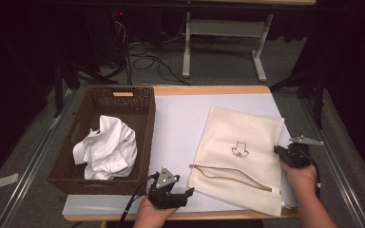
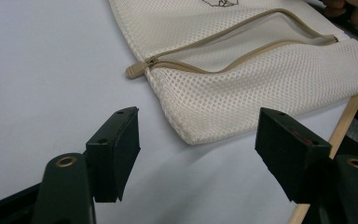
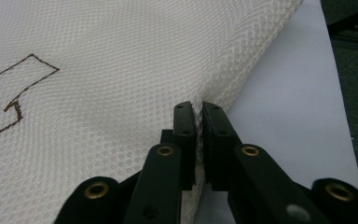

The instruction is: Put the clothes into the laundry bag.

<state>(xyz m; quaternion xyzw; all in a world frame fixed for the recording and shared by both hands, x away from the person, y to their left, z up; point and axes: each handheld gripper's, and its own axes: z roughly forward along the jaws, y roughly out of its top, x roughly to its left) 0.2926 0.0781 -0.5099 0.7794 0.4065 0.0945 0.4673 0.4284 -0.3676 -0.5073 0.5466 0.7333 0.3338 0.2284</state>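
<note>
A cream mesh laundry bag with a brown embroidered mark lies flat on the white table sheet, its tan zipper partly undone. My right gripper pinches the bag's right edge, jaws shut on the mesh. At the table's front edge, just left of the bag's near corner, my left gripper stands open with nothing in it. The zipper pull lies ahead of its jaws.
A dark wicker basket at the left holds a crumpled white shirt. The wooden table edge runs close by the bag's near side. Cables and a table frame stand on the floor beyond.
</note>
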